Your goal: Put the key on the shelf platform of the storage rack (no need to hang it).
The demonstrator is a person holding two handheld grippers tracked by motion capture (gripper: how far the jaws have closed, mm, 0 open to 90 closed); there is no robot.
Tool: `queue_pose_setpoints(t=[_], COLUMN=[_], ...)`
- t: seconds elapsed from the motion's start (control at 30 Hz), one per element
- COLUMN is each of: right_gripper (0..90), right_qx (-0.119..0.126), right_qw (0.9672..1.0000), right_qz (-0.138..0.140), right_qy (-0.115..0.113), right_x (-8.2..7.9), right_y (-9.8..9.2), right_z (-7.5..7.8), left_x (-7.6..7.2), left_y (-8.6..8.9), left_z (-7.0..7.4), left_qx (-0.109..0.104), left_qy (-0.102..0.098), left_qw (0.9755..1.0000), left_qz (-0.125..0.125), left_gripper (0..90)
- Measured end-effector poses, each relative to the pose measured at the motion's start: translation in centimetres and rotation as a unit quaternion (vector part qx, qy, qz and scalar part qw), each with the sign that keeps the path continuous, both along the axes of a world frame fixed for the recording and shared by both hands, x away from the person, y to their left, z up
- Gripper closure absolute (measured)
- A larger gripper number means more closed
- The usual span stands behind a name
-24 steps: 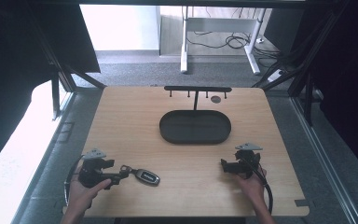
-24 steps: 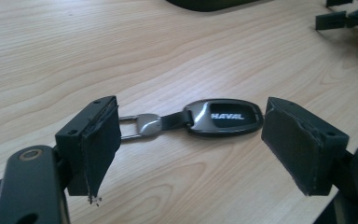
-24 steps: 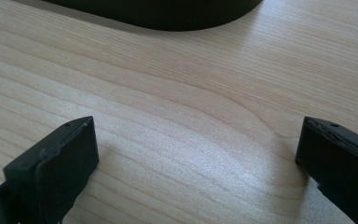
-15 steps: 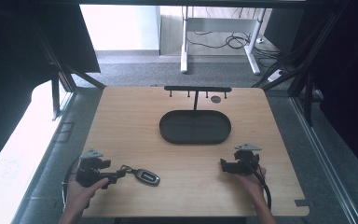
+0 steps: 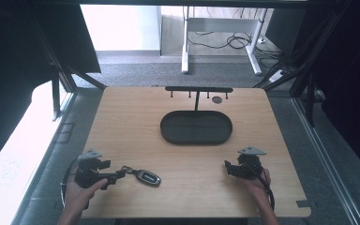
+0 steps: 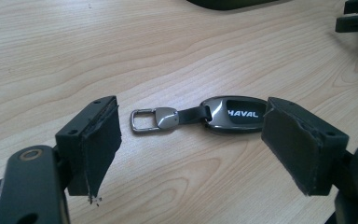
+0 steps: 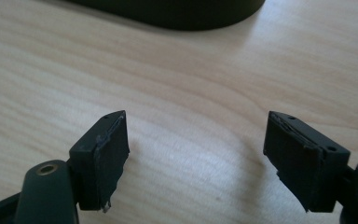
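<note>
On the wooden table [image 5: 122, 117] a black oval tray [image 5: 196, 127] stands near the middle, and behind it, at the far edge, there is a black rack [image 5: 198, 89] with small pegs that hang under its bar; a small dark round thing [image 5: 217, 99] lies beside its post. Nothing lies between the left gripper [image 5: 115, 176] and the car key [image 5: 149, 176], so the way to it is free. The key lies flat on the near left part of the table, well apart from the tray. It is a dark oval fob with a grey metallic rim and the white word HAVAL on it; a short black strap joins it to a silver clasp with a rectangular ring. In the left gripper view the jaws stand wide apart, with the clasp between them and the fob just beside the right-hand pad [image 6: 293, 149]; neither pad presses on it. The right gripper [image 5: 229, 168] rests on the near right part of the table, its jaws spread with bare wood between them.
</note>
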State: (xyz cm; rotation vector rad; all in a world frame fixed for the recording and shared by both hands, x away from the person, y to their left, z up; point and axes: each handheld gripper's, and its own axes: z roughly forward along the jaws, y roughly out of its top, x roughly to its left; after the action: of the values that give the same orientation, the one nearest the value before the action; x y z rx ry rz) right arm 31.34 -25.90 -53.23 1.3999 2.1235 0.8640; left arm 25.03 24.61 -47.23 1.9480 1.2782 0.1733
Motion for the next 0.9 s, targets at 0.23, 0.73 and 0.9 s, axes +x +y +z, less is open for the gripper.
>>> queue_pose_setpoints(t=[0.23, 0.73, 0.9], right_gripper=[24.4, 33.8, 35.4], right_qx=[0.0, 0.023, 0.019], right_qw=[0.9998, 0.9988, 0.998], right_qz=[0.015, 0.04, 0.06], right_qy=[0.013, -0.015, -0.009], right_x=[-0.4, -1.3, -1.5], right_y=[0.2, 0.3, 1.0], right_z=[0.1, 1.7, 1.9], left_x=[-0.1, 0.0, 0.0], left_y=[-0.1, -0.1, 0.1], left_z=[0.1, 0.0, 0.0], left_qx=[-0.001, 0.003, 0.002], left_qy=[-0.002, -0.001, 0.0], left_qw=[1.0, 1.0, 1.0], left_qz=[-0.001, 0.0, 0.002], left_gripper=[19.9, 19.9, 19.9])
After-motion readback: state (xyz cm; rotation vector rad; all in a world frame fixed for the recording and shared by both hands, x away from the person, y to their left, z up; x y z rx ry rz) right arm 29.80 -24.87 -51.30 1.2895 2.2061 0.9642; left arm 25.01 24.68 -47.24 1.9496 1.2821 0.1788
